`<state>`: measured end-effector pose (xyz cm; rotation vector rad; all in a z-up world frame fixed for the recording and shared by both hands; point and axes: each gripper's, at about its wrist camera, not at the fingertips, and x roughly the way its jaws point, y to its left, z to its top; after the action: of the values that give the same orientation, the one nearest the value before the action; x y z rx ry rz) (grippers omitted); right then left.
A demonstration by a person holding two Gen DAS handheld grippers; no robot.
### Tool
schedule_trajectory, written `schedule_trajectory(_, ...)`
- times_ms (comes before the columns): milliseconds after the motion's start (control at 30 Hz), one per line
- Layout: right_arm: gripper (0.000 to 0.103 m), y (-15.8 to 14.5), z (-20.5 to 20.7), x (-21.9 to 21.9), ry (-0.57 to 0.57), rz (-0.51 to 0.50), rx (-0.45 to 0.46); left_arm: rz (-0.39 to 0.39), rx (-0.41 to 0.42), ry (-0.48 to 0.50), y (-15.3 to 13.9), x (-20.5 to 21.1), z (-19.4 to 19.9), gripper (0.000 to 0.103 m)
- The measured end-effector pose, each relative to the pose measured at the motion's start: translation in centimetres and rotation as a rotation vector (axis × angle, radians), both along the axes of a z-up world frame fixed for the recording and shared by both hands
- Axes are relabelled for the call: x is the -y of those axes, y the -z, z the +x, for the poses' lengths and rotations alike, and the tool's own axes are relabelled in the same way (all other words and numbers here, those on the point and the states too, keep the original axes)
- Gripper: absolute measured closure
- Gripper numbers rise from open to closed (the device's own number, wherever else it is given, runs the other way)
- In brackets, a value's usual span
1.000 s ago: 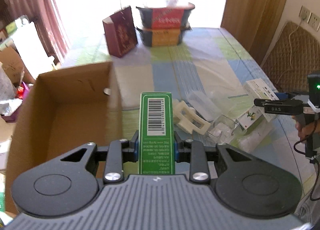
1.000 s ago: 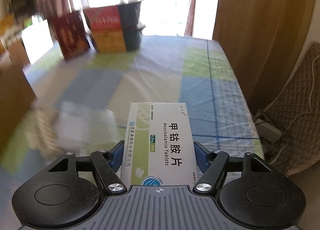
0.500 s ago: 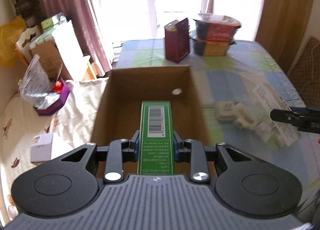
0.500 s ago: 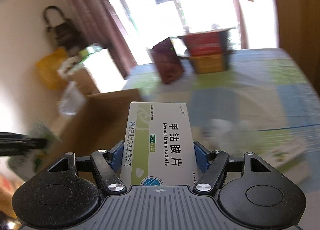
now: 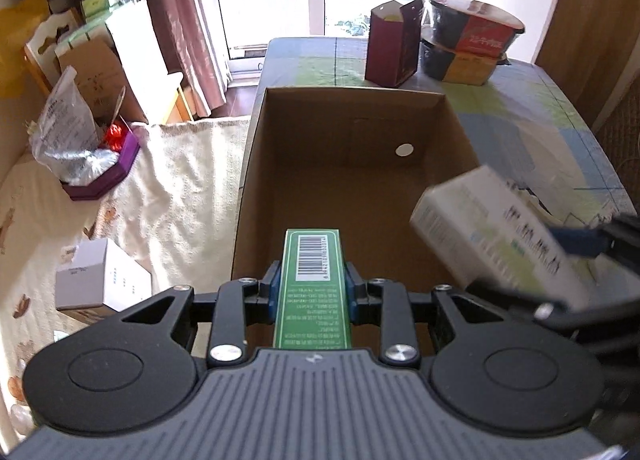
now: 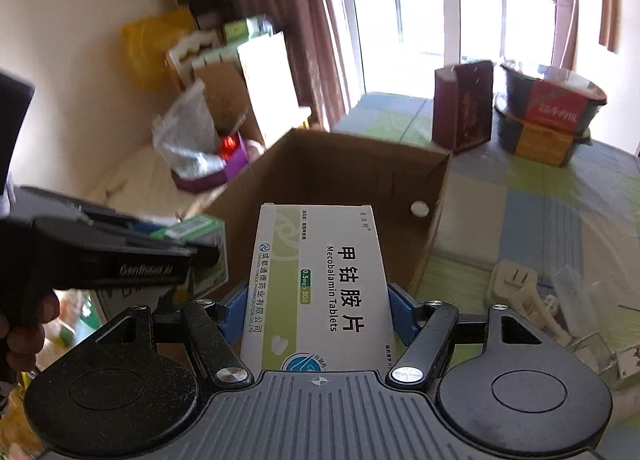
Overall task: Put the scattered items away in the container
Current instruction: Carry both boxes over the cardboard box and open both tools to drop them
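My left gripper [image 5: 311, 292] is shut on a narrow green box [image 5: 312, 276] with a barcode, held over the near end of the open cardboard box [image 5: 344, 188]. My right gripper [image 6: 316, 308] is shut on a white and green tablet box [image 6: 320, 280], which points at the cardboard box [image 6: 348, 172] from its right side. In the left wrist view that tablet box [image 5: 496, 240] hangs tilted above the container's right wall. The container's floor looks bare. The left gripper's body [image 6: 100, 256] shows at the left of the right wrist view.
White plastic parts [image 6: 520, 288] and clear packaging lie on the checked tablecloth [image 5: 520, 108] right of the container. A dark red carton [image 5: 392, 44] and stacked bowls [image 5: 468, 44] stand at the table's far end. Left of the table lies a cream-covered surface [image 5: 168, 196] with a small white box [image 5: 100, 280].
Both grippers have swung left from the scattered items to the cardboard box, each keeping its box. The tablet box has come in over the container's right wall.
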<state>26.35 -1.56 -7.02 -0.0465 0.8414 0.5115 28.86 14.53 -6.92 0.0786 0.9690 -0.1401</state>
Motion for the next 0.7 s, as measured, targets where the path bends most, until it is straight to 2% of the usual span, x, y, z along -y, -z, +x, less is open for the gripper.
schedule_trajectory(167, 0.03, 2.4, 0.4, -2.0, -0.017, -0.085, -0.007, -0.052, -0.01, -0.015, 1.7, -0.9, 1.0, 0.077)
schedule_trajectory(367, 0.03, 3.6, -0.7, -3.5, -0.034, -0.137, -0.006, -0.085, -0.019, -0.028, 3.2, -1.5, 1.5, 0.077)
schedule_trajectory(533, 0.03, 4.7, -0.7, -4.3, -0.047, -0.178, -0.007, -0.068, -0.023, -0.018, 4.1, -1.4, 1.8, 0.077)
schedule_trajectory(700, 0.03, 5.6, -0.9, -5.0, -0.117, -0.214, 0.002, -0.038, -0.026, -0.001, 4.9, -1.2, 2.0, 0.075)
